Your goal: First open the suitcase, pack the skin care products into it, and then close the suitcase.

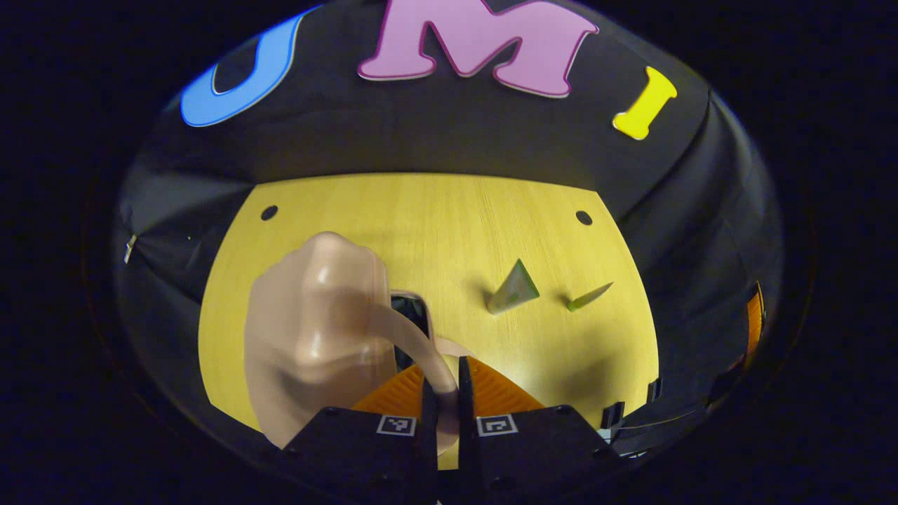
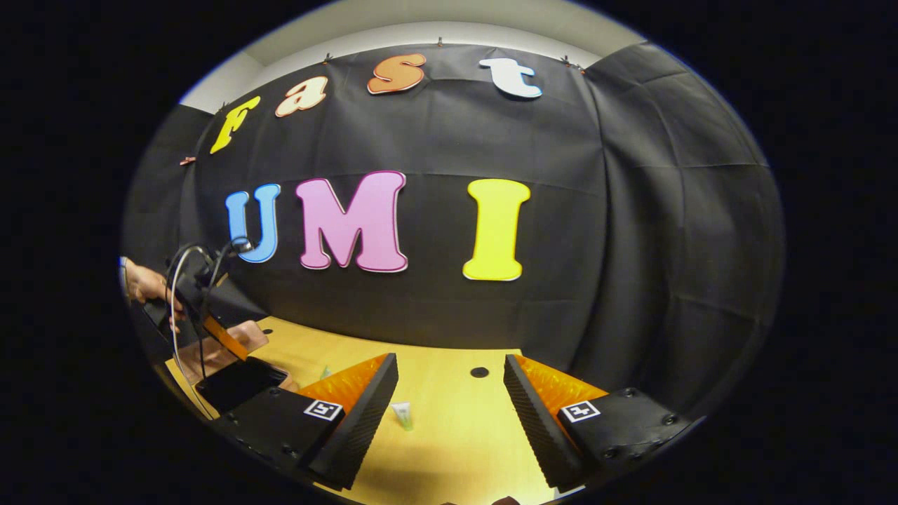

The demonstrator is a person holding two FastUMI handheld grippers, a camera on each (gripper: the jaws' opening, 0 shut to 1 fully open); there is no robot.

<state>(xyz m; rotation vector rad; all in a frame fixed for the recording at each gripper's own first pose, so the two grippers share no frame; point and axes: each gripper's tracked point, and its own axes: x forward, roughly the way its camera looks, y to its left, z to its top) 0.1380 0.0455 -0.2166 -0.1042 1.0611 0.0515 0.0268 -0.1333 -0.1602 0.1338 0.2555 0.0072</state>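
On the yellow wooden desk [image 1: 449, 231], seen in the left gripper view, a pinkish-beige suitcase [image 1: 316, 337] stands at the left, with a thin curved handle or strap [image 1: 414, 344] of the same colour arching from its side down toward the camera. The left gripper [image 1: 449, 393] has its jaws drawn together on the lower end of that strap, both fingers pressing on it with barely a gap between them. A dark opening shows just behind the strap, beside the suitcase; what it belongs to cannot be told. Farther right on the desk lie two small greenish skin care tubes, well apart from the suitcase: one tube [image 1: 513, 289] with a broad triangular outline, and a slimmer second tube [image 1: 589, 297] just to its right.

The right gripper view looks toward the booth wall over the desk's far edge. The right gripper [image 2: 449, 407] hangs above the desk with its jaws spread wide and nothing between them. A small pale tube lies on the desk just beside its left finger. At the far left of this view a hand [image 2: 144, 284] holds the other gripper over the suitcase.
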